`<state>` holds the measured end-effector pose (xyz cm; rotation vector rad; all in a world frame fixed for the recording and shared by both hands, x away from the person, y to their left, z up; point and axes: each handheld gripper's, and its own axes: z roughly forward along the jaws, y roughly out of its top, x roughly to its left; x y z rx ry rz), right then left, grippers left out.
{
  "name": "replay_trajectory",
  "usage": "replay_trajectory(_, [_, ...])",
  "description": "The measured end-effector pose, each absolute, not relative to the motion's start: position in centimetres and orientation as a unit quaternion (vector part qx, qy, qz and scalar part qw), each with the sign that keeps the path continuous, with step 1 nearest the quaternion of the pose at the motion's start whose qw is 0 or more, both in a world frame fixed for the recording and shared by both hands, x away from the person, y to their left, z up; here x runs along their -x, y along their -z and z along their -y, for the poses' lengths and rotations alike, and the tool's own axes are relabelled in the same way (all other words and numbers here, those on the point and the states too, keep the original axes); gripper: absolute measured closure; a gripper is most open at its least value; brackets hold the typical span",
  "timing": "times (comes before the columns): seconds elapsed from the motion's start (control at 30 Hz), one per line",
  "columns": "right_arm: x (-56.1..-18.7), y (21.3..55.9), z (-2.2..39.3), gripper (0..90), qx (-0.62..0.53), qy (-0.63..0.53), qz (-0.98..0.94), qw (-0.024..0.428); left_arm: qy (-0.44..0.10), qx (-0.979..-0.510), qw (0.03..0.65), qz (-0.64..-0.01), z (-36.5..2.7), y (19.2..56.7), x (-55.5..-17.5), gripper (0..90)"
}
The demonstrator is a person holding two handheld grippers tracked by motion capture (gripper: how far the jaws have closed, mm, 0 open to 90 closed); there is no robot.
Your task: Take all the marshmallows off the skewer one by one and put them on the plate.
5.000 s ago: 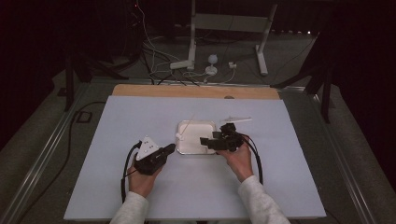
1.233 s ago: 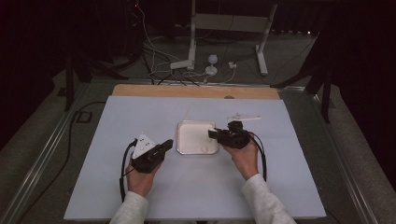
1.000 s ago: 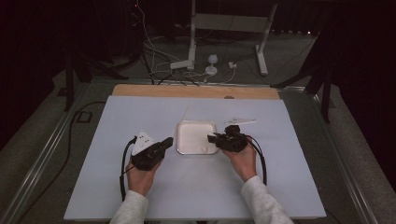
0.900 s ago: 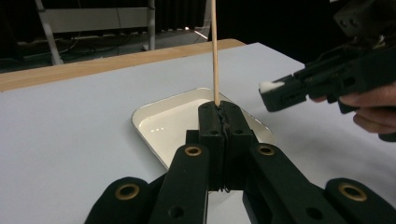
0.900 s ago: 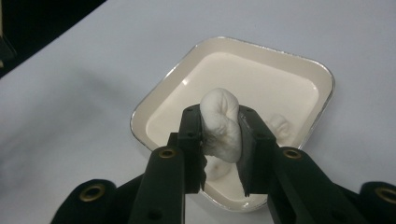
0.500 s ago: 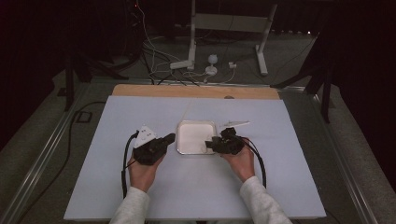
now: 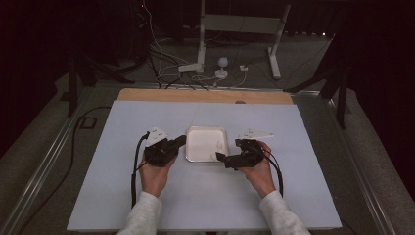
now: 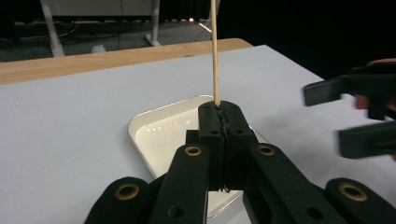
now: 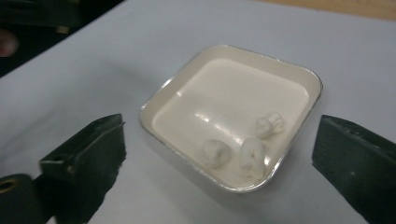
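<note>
Both grippers are seen near the middle of the high view, flanking a square white tray [image 7: 205,144] on the pale blue table cover [image 7: 205,205]. At centre left of that frame, the left gripper [image 7: 177,142] is clamped on a thin wooden skewer [image 8: 215,51]; in the left gripper view the jaws are pressed together at lower centre and the skewer rises straight up from between them to the top edge. At centre right of the high view, the right gripper [image 7: 221,158] is held spread apart just beside the tray's lower right corner, with nothing between its jaws. In the right gripper view, three small white lumps [image 9: 243,144] are seen lying inside the tray [image 9: 299,74], near its lower right rim.
</note>
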<state>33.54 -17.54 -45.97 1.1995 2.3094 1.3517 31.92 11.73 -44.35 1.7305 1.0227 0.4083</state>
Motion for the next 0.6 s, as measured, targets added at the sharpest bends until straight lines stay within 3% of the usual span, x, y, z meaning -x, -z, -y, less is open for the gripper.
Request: replay_trajectory(0.6, [-30.2,45.7,21.5,0.0,-0.394,-0.493,-0.766,0.121,-0.167,-0.73,0.491,-0.445,-9.7,45.4,-33.3,90.0])
